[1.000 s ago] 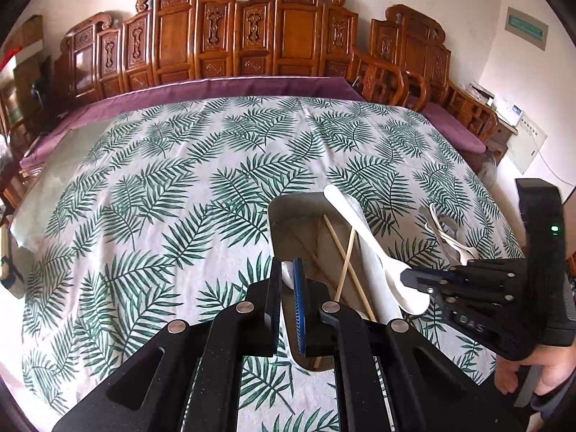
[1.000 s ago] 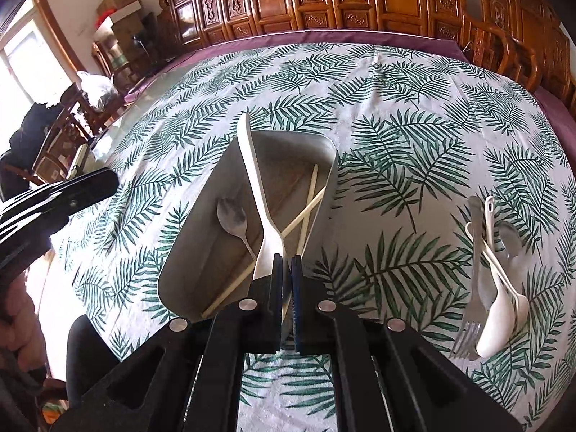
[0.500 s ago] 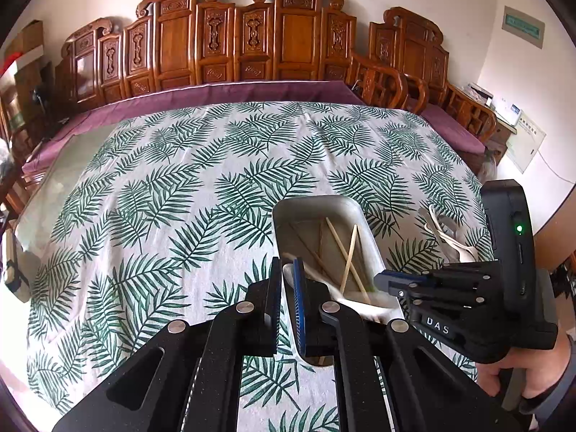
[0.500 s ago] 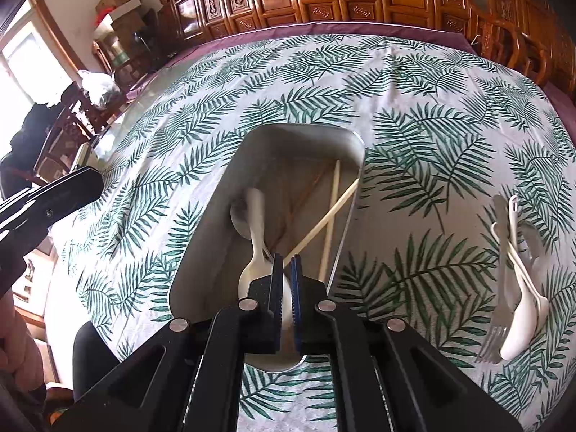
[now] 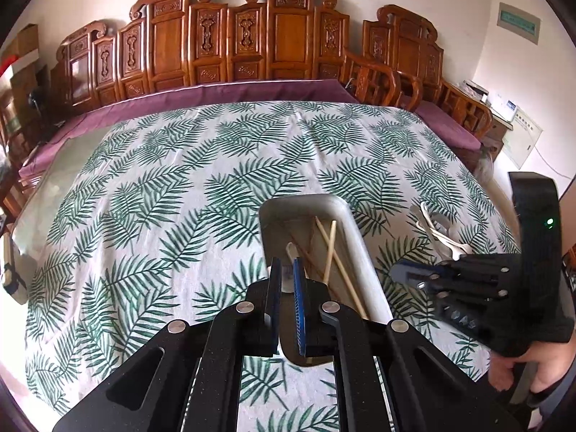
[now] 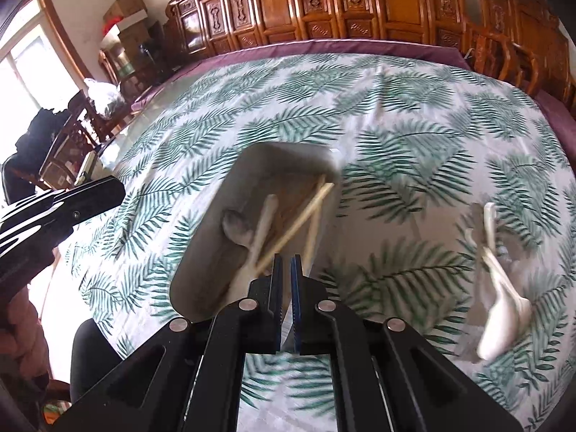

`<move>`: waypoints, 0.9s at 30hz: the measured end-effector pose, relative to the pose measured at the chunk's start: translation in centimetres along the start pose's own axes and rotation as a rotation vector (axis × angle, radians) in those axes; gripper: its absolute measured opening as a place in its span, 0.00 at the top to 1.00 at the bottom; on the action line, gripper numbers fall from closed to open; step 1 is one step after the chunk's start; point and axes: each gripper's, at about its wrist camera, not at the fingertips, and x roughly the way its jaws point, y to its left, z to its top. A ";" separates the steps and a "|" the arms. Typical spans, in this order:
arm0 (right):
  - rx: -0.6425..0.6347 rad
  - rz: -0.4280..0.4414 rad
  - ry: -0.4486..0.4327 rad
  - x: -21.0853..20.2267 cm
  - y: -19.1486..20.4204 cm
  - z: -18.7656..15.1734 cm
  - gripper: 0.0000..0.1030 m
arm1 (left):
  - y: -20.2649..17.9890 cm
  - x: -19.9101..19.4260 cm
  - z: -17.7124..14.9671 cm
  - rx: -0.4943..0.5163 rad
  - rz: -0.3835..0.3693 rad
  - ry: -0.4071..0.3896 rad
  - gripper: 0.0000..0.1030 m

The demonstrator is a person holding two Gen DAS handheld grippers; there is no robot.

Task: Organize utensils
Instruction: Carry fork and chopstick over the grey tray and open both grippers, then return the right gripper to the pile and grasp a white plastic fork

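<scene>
A grey metal tray (image 5: pixel 354 237) (image 6: pixel 212 237) sits on the leaf-print tablecloth. It holds wooden chopsticks (image 5: pixel 329 252) (image 6: pixel 298 219), a white plastic spoon (image 6: pixel 261 230) (image 5: pixel 291 252) and a metal spoon (image 6: pixel 234 225). My right gripper (image 6: pixel 287 277) hangs over the tray's near right rim, jaws nearly together with a narrow gap, empty; it also shows in the left wrist view (image 5: pixel 399 273). My left gripper (image 5: pixel 287 280) is over the tray's near end, jaws slightly apart, empty. A pile of white spoons and a fork (image 6: pixel 500 288) (image 5: pixel 441 232) lies right of the tray.
Carved wooden chairs (image 5: pixel 252 43) line the far side of the table. A purple underlay (image 5: pixel 216 93) shows past the cloth's far edge. More chairs and clutter (image 6: pixel 72 122) stand at the left in the right wrist view.
The white spoon left my right gripper and now lies in the tray. My right gripper has pulled back and to the right, its view blurred by motion. The left gripper barely moved.
</scene>
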 end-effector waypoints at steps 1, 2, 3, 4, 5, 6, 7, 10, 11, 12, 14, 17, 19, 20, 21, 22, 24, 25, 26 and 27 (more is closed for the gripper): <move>-0.004 -0.015 -0.007 -0.6 -0.8 -0.2 0.95 | -0.4 0.1 0.0 0.003 -0.007 0.001 0.94; -0.005 -0.027 -0.011 -1.0 -1.4 -0.4 0.95 | -0.8 0.1 0.0 0.007 -0.012 0.001 0.94; -0.005 -0.042 -0.016 -1.6 -2.3 -0.7 0.95 | -1.3 0.2 0.0 0.015 -0.018 0.000 0.91; -0.003 -0.056 -0.020 -2.1 -3.1 -0.8 0.95 | -1.6 0.3 0.0 0.018 -0.022 -0.001 0.87; -0.002 -0.075 -0.026 -2.7 -4.1 -1.1 0.95 | -2.1 0.4 0.1 0.022 -0.029 -0.004 0.78; 0.001 -0.090 -0.029 -3.1 -5.1 -1.4 0.95 | -2.5 0.4 0.1 0.025 -0.035 -0.006 0.75; 0.006 -0.111 -0.032 -3.7 -6.4 -1.8 0.95 | -3.1 0.6 0.2 0.031 -0.043 -0.006 0.75; 0.018 -0.161 -0.031 -4.6 -9.6 -2.7 0.95 | -4.7 1.3 0.3 0.044 -0.063 0.006 0.70; 0.016 -0.187 -0.024 -4.8 -11.0 -3.1 0.95 | -5.5 1.6 0.2 0.053 -0.073 0.010 0.68; 0.012 -0.203 -0.012 -4.8 -12.1 -3.3 0.95 | -6.1 1.8 0.2 0.061 -0.079 0.014 0.66; 0.008 -0.229 0.006 -4.6 -13.9 -3.8 0.95 | -7.2 2.3 0.2 0.075 -0.086 0.023 0.65; 0.006 -0.246 0.039 -4.1 -16.5 -4.1 0.82 | -8.7 3.2 0.0 0.088 -0.099 0.044 0.63; 0.001 -0.245 0.053 -3.6 -17.3 -4.2 0.78 | -9.4 3.6 -0.2 0.093 -0.108 0.051 0.55; -0.006 -0.235 0.068 -3.2 -17.8 -4.2 0.78 | -9.9 3.7 -0.4 0.099 -0.112 0.053 0.52; -0.013 -0.230 0.082 -2.7 -18.1 -4.2 0.78 | -10.2 3.9 -0.4 0.103 -0.116 0.057 0.52; -0.019 -0.229 0.095 -2.3 -18.4 -4.1 0.78 | -10.7 4.1 -0.5 0.113 -0.119 0.065 0.52; -0.027 -0.221 0.118 -1.4 -18.8 -4.0 0.78 | -11.4 4.4 -0.8 0.127 -0.122 0.076 0.52; -0.030 -0.219 0.128 -1.0 -18.8 -3.9 0.78 | -11.7 4.5 -0.9 0.132 -0.123 0.079 0.52; -0.034 -0.218 0.140 -0.5 -18.9 -3.8 0.78 | -11.9 4.6 -0.9 0.136 -0.124 0.083 0.52; -0.036 -0.216 0.150 -0.1 -19.0 -3.8 0.78 | -12.1 4.7 -1.0 0.140 -0.124 0.086 0.51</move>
